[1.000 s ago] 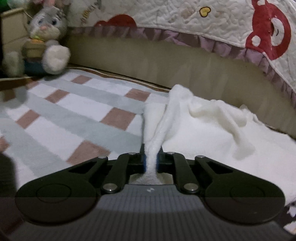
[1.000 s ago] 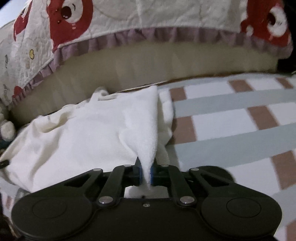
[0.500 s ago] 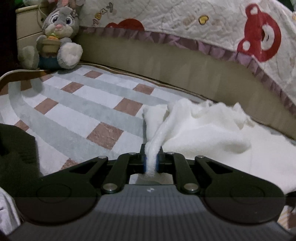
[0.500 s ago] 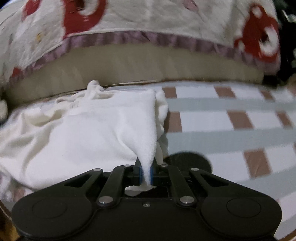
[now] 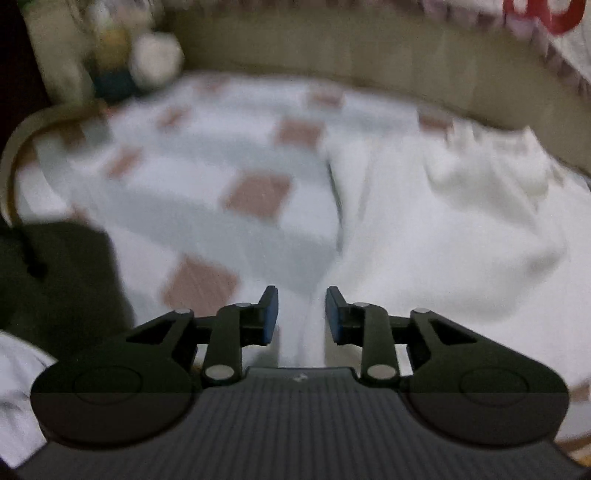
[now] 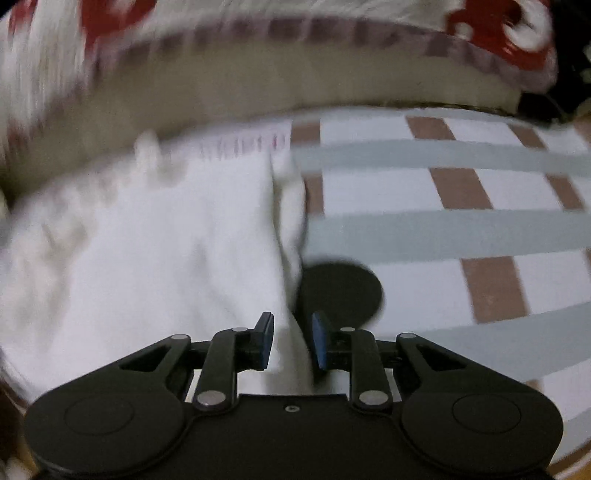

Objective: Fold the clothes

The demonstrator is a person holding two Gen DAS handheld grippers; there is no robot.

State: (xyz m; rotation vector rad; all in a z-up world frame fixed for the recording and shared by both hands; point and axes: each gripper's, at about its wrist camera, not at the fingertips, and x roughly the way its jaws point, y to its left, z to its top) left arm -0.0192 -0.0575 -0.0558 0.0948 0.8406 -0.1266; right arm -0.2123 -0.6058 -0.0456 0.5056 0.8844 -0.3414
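Observation:
A white fleecy garment (image 5: 461,236) lies on a checked rug (image 5: 221,221), spread to the right in the left wrist view and to the left in the right wrist view (image 6: 166,258). My left gripper (image 5: 301,314) is open, a fold of the garment's edge lying loose between its blue pads. My right gripper (image 6: 292,341) is open too, with the garment's other corner loose between its pads. Both views are blurred by motion.
The side of a bed (image 6: 258,85) with a quilt in red and white (image 6: 498,22) runs along the back. A plush rabbit (image 5: 140,62) sits at the far left. A dark garment (image 5: 55,280) lies at the left of the rug. A gripper's round shadow (image 6: 340,291) falls on the rug.
Both grippers have opened and let go of the white garment's edge. The garment has dropped flatter onto the rug. Both cameras are moving, blurring the views.

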